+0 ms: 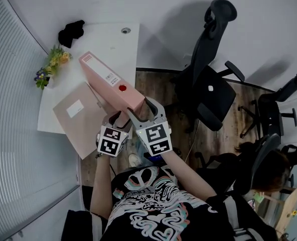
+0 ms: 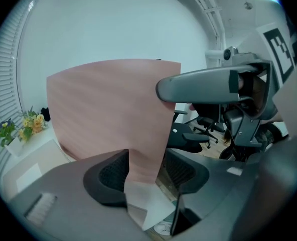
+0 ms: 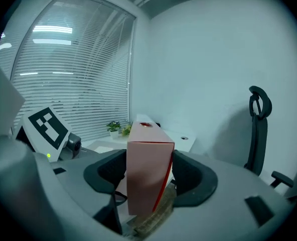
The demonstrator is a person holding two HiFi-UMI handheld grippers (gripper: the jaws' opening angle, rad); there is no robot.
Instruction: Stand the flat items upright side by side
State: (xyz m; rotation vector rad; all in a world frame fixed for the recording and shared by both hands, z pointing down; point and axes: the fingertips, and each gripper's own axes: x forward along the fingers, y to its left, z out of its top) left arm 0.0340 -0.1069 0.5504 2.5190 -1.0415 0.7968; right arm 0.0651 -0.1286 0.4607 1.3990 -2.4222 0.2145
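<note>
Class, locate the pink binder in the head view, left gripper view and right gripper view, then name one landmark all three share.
Head view: the pink binder lies diagonally across the centre, its far end over the white desk.
Left gripper view: its broad pink side fills the centre, reaching down between the jaws.
Right gripper view: its narrow end stands at lower centre, between the jaws.
Shared landmark: the flowers on the desk.

Flowers (image 1: 50,64) at white desk (image 1: 113,49) edge; black office chair (image 1: 208,89) beside desk.
</note>
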